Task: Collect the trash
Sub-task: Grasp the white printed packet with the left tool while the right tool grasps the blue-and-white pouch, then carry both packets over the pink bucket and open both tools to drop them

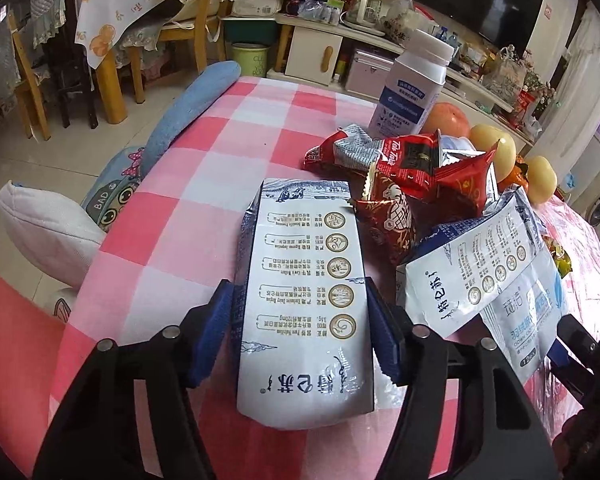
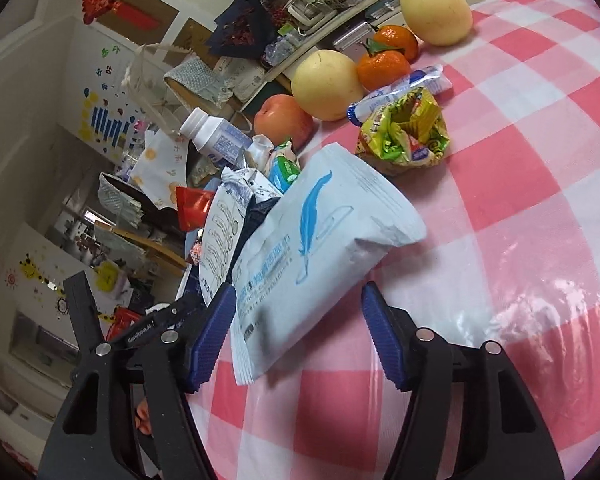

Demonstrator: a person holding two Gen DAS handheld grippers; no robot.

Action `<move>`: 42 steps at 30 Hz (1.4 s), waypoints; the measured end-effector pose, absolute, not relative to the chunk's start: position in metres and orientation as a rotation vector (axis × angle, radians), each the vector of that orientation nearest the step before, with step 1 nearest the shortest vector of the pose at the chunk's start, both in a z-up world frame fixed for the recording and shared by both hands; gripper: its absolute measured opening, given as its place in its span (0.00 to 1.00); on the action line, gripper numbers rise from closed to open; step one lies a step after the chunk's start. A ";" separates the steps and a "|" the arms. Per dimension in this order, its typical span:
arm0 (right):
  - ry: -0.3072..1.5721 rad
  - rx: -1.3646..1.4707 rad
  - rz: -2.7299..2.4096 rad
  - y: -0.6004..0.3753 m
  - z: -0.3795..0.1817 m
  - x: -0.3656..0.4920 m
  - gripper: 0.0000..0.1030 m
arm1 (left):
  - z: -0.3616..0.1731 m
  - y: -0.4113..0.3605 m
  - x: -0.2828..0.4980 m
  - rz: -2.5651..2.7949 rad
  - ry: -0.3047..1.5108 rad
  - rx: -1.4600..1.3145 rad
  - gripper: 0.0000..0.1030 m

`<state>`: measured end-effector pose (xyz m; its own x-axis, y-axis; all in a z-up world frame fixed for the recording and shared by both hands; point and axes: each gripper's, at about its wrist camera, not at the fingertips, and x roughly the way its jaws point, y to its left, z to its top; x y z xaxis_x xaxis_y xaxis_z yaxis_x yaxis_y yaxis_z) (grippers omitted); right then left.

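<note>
Left gripper (image 1: 300, 334): pinching the flattened milk carton (image 1: 304, 300); both blue pads press its long edges, the carton lying lengthwise along the fingers, likely so it can be lifted without folding.
Carton position: low over or resting on the pink-and-white checked tablecloth (image 1: 204, 176); contact cannot be told.
Trash heap: red snack wrappers (image 1: 416, 168) crumpled just beyond the carton's far end, a second milk carton (image 1: 476, 276) to the right, overlapping them.
Bottle: a white yogurt-drink bottle (image 1: 412, 88) upright behind the wrappers, beside the fruit.
Right gripper (image 2: 298, 336): jaws spread, straddling the pale-blue feather-print wipes pack (image 2: 316, 256); the left pad touches its edge, the right pad stands apart, so no grip yet.
Wipes pack: leans up against the heap, its near end between the fingers.
Further trash: a crumpled yellow-green wrapper (image 2: 404, 132) and a small tube-shaped wrapper (image 2: 400, 90) near the fruit.
Fruit: apple (image 2: 284, 120), pears (image 2: 326, 84) and tangerines (image 2: 384, 68), presumably to stay.
Step, as judged: left ready to carry its carton off; right needs closing.
</note>
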<state>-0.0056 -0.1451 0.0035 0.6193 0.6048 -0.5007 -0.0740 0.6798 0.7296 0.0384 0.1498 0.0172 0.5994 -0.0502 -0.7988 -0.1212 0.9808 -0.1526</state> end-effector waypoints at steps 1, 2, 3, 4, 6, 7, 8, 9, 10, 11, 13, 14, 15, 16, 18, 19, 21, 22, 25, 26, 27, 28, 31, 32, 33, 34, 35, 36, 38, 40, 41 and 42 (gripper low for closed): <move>0.808 0.736 0.432 -0.144 0.003 -0.005 0.63 | 0.017 0.150 0.038 0.040 0.928 -0.203 0.62; 0.794 0.741 0.430 -0.143 0.003 -0.004 0.63 | 0.017 0.150 0.038 0.038 0.927 -0.204 0.62; 0.783 0.742 0.426 -0.142 0.004 -0.002 0.63 | 0.017 0.150 0.038 0.037 0.927 -0.201 0.62; 0.776 0.745 0.423 -0.140 0.003 -0.001 0.59 | 0.017 0.149 0.038 0.036 0.927 -0.199 0.62; 0.789 0.770 0.409 -0.140 -0.002 0.005 0.46 | 0.017 0.149 0.035 0.030 0.928 -0.203 0.62; 0.790 0.794 0.405 -0.142 -0.003 0.005 0.37 | 0.017 0.149 0.034 0.029 0.928 -0.206 0.62; 0.788 0.809 0.409 -0.143 -0.004 0.006 0.33 | 0.017 0.150 0.032 0.027 0.928 -0.211 0.62; 0.789 0.821 0.411 -0.144 -0.004 0.006 0.31 | 0.017 0.150 0.031 0.024 0.928 -0.214 0.62; 0.792 0.827 0.414 -0.145 -0.004 0.005 0.29 | 0.018 0.151 0.029 0.021 0.928 -0.216 0.62; 0.794 0.824 0.418 -0.145 -0.002 0.003 0.25 | 0.018 0.151 0.027 0.018 0.927 -0.217 0.62; 0.784 0.808 0.421 -0.144 0.006 -0.003 0.22 | 0.020 0.151 0.022 0.012 0.925 -0.218 0.62; 0.778 0.793 0.423 -0.143 0.012 -0.006 0.20 | 0.021 0.151 0.019 0.009 0.920 -0.220 0.62; 0.772 0.770 0.420 -0.142 0.019 -0.010 0.19 | 0.023 0.151 0.015 0.005 0.915 -0.223 0.62; 0.768 0.749 0.418 -0.141 0.024 -0.013 0.18 | 0.026 0.151 0.012 -0.001 0.907 -0.226 0.62; 0.760 0.689 0.408 -0.135 0.036 -0.022 0.18 | 0.031 0.151 0.006 -0.011 0.895 -0.229 0.62; 0.755 0.662 0.400 -0.133 0.041 -0.026 0.17 | 0.035 0.151 0.002 -0.015 0.888 -0.228 0.62; 0.747 0.618 0.382 -0.129 0.051 -0.034 0.17 | 0.042 0.153 -0.007 -0.026 0.869 -0.232 0.62; 0.745 0.601 0.377 -0.127 0.055 -0.038 0.17 | 0.046 0.154 -0.011 -0.032 0.862 -0.236 0.62; 0.724 0.542 0.352 -0.122 0.069 -0.052 0.17 | 0.058 0.157 -0.023 -0.050 0.836 -0.244 0.62; 0.708 0.524 0.345 -0.120 0.075 -0.058 0.17 | 0.063 0.158 -0.029 -0.057 0.825 -0.242 0.62; 0.694 0.510 0.343 -0.118 0.082 -0.063 0.17 | 0.067 0.159 -0.033 -0.060 0.817 -0.242 0.62; 0.681 0.497 0.345 -0.116 0.089 -0.068 0.17 | 0.072 0.162 -0.039 -0.064 0.806 -0.242 0.62; 0.651 0.480 0.377 -0.106 0.106 -0.081 0.17 | 0.084 0.172 -0.056 -0.065 0.774 -0.247 0.62; 0.639 0.473 0.397 -0.099 0.113 -0.086 0.17 | 0.088 0.177 -0.062 -0.062 0.763 -0.251 0.62; 0.629 0.464 0.421 -0.090 0.120 -0.089 0.17 | 0.092 0.182 -0.067 -0.057 0.751 -0.253 0.62; 0.622 0.456 0.450 -0.080 0.127 -0.092 0.17 | 0.096 0.188 -0.073 -0.051 0.739 -0.257 0.62; 0.617 0.448 0.478 -0.070 0.136 -0.093 0.17 | 0.101 0.197 -0.081 -0.040 0.726 -0.262 0.62; 0.611 0.435 0.515 -0.055 0.145 -0.095 0.17 | 0.105 0.205 -0.089 -0.028 0.712 -0.266 0.62; 0.604 0.415 0.583 -0.026 0.159 -0.098 0.17 | 0.113 0.223 -0.104 0.001 0.686 -0.269 0.62; 0.604 0.385 0.660 0.009 0.175 -0.101 0.17 | 0.119 0.242 -0.118 0.036 0.663 -0.274 0.62; 0.602 0.365 0.704 0.030 0.184 -0.103 0.17 | 0.122 0.256 -0.127 0.064 0.648 -0.276 0.62; 0.599 0.346 0.738 0.048 0.191 -0.105 0.17 | 0.125 0.267 -0.134 0.089 0.637 -0.275 0.62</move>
